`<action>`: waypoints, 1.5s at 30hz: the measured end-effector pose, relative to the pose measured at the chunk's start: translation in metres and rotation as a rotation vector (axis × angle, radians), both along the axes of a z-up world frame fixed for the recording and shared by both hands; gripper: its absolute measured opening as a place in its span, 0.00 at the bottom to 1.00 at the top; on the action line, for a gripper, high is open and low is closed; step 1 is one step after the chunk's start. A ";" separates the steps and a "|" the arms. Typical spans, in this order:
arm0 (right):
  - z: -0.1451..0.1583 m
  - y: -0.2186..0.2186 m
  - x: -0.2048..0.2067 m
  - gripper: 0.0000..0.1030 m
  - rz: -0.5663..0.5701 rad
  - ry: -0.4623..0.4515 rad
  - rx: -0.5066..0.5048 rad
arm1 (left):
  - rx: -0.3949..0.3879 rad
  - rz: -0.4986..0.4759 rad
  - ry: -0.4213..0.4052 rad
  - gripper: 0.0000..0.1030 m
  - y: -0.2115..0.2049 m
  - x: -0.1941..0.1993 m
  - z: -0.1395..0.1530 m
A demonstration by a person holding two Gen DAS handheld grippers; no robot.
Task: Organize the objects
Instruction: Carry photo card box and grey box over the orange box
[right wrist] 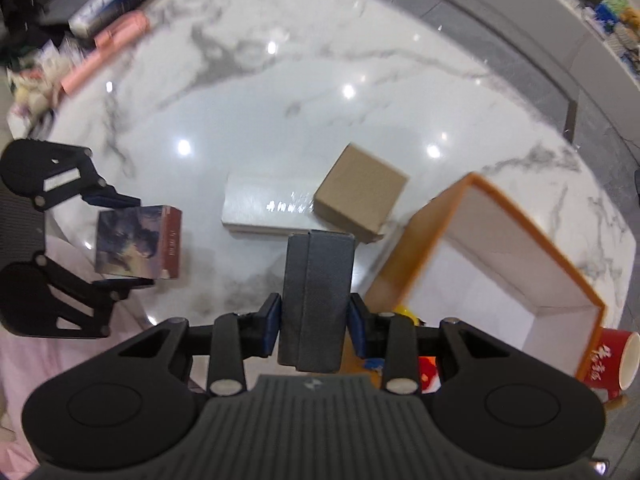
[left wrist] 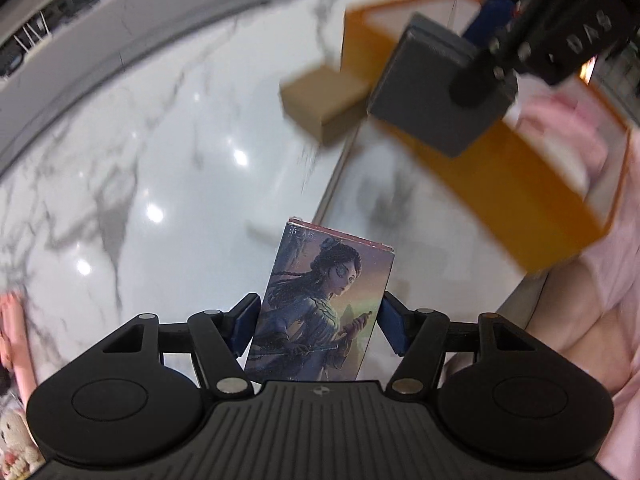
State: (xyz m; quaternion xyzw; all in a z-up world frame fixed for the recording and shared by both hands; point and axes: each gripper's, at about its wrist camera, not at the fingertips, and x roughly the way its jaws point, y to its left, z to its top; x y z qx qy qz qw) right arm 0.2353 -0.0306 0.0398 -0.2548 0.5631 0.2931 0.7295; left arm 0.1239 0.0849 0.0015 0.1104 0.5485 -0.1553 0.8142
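Plainly, we had both grippers loaded: our right gripper [right wrist: 312, 326] clamped on the grey box [right wrist: 316, 300], our left gripper [left wrist: 318, 330] on the picture box [left wrist: 320, 308]. The orange tray [right wrist: 516, 248] lay open just right of the grey box, nearer our right hand.

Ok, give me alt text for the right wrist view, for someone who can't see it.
The right gripper grips a dark grey box above a marble table, beside an open orange-edged box. Ahead lie a brown cardboard box and a white box; the left gripper holds an illustrated box.
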 end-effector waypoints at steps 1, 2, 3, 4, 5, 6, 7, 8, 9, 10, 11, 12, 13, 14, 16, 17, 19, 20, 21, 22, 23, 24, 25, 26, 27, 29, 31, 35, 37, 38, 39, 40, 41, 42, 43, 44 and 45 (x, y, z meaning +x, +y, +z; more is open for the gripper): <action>0.010 -0.008 -0.002 0.36 -0.009 -0.012 0.017 | -0.009 -0.005 -0.022 0.71 -0.006 0.006 0.009; 0.019 -0.017 -0.003 0.36 -0.021 -0.024 0.028 | -0.017 -0.019 -0.046 0.71 -0.017 0.010 0.017; 0.024 -0.026 -0.002 0.36 -0.033 -0.032 0.039 | -0.024 -0.031 -0.071 0.71 -0.025 0.025 0.019; 0.028 -0.033 0.002 0.36 -0.052 -0.027 0.056 | -0.030 -0.043 -0.094 0.71 -0.035 0.030 0.029; 0.034 -0.045 0.002 0.36 -0.072 -0.027 0.068 | -0.034 -0.059 -0.114 0.71 -0.047 0.033 0.031; 0.041 -0.056 0.002 0.35 -0.091 -0.031 0.077 | -0.037 -0.069 -0.131 0.71 -0.056 0.037 0.038; 0.045 -0.069 0.003 0.35 -0.113 -0.057 0.067 | -0.042 -0.081 -0.145 0.71 -0.065 0.041 0.043; 0.049 -0.081 0.003 0.35 -0.130 -0.085 0.057 | -0.045 -0.099 -0.156 0.71 -0.073 0.043 0.047; 0.051 -0.094 0.006 0.35 -0.149 -0.094 0.057 | -0.048 -0.116 -0.168 0.71 -0.083 0.047 0.051; 0.051 -0.107 0.009 0.35 -0.179 -0.089 0.060 | -0.052 -0.131 -0.178 0.71 -0.093 0.051 0.055; 0.049 -0.119 0.013 0.35 -0.204 -0.084 0.056 | -0.054 -0.151 -0.186 0.71 -0.103 0.054 0.057; 0.044 -0.130 0.016 0.35 -0.224 -0.080 0.047 | -0.057 -0.169 -0.196 0.71 -0.114 0.058 0.060; 0.037 -0.139 0.019 0.35 -0.242 -0.075 0.035 | -0.059 -0.188 -0.205 0.71 -0.125 0.062 0.062; 0.029 -0.150 0.023 0.35 -0.264 -0.062 0.026 | -0.060 -0.207 -0.211 0.71 -0.135 0.064 0.064; 0.012 -0.165 0.032 0.35 -0.303 -0.031 0.024 | -0.063 -0.229 -0.213 0.71 -0.155 0.074 0.062; 0.003 -0.172 0.037 0.35 -0.322 -0.010 0.028 | -0.061 -0.240 -0.211 0.71 -0.163 0.079 0.060; -0.014 -0.183 0.046 0.35 -0.353 0.029 0.049 | -0.045 -0.250 -0.208 0.71 -0.179 0.092 0.051; -0.022 -0.186 0.051 0.35 -0.364 0.050 0.061 | -0.039 -0.259 -0.206 0.71 -0.182 0.097 0.045; -0.030 -0.188 0.055 0.35 -0.373 0.067 0.071 | -0.032 -0.267 -0.200 0.71 -0.187 0.103 0.041; -0.038 -0.188 0.059 0.35 -0.376 0.085 0.078 | -0.026 -0.273 -0.194 0.71 -0.190 0.108 0.037; -0.044 -0.189 0.062 0.35 -0.377 0.102 0.083 | -0.019 -0.282 -0.191 0.71 -0.192 0.112 0.032; -0.050 -0.189 0.064 0.35 -0.377 0.119 0.089 | -0.009 -0.288 -0.186 0.71 -0.195 0.115 0.029; -0.056 -0.189 0.067 0.35 -0.378 0.138 0.096 | 0.002 -0.294 -0.181 0.71 -0.197 0.118 0.026; -0.062 -0.188 0.070 0.35 -0.378 0.154 0.103 | 0.010 -0.304 -0.178 0.71 -0.197 0.120 0.023; -0.065 -0.188 0.072 0.35 -0.378 0.167 0.110 | 0.015 -0.314 -0.173 0.71 -0.198 0.122 0.021; -0.073 -0.188 0.079 0.35 -0.385 0.206 0.133 | 0.024 -0.331 -0.165 0.71 -0.200 0.126 0.016; -0.080 -0.189 0.084 0.35 -0.391 0.242 0.143 | 0.035 -0.341 -0.158 0.71 -0.202 0.129 0.011; -0.092 -0.194 0.093 0.35 -0.410 0.292 0.149 | 0.036 -0.363 -0.148 0.71 -0.205 0.134 0.008; -0.091 -0.194 0.094 0.36 -0.410 0.287 0.135 | 0.031 -0.368 -0.145 0.71 -0.206 0.136 0.007; -0.090 -0.193 0.093 0.37 -0.401 0.271 0.119 | 0.029 -0.374 -0.143 0.71 -0.207 0.137 0.006; -0.088 -0.191 0.092 0.37 -0.388 0.254 0.103 | 0.027 -0.375 -0.142 0.71 -0.207 0.138 0.005; -0.085 -0.190 0.091 0.37 -0.377 0.239 0.092 | 0.027 -0.376 -0.143 0.71 -0.208 0.139 0.005; -0.083 -0.189 0.090 0.37 -0.370 0.232 0.087 | 0.028 -0.381 -0.144 0.71 -0.208 0.139 0.004; -0.082 -0.189 0.089 0.37 -0.367 0.232 0.084 | 0.029 -0.383 -0.145 0.71 -0.209 0.140 0.004; -0.080 -0.188 0.088 0.37 -0.361 0.227 0.075 | 0.028 -0.384 -0.144 0.71 -0.209 0.140 0.004; -0.079 -0.186 0.087 0.37 -0.351 0.215 0.061 | 0.026 -0.387 -0.142 0.71 -0.210 0.141 0.003; -0.078 -0.184 0.086 0.36 -0.337 0.199 0.041 | 0.024 -0.388 -0.141 0.71 -0.210 0.141 0.003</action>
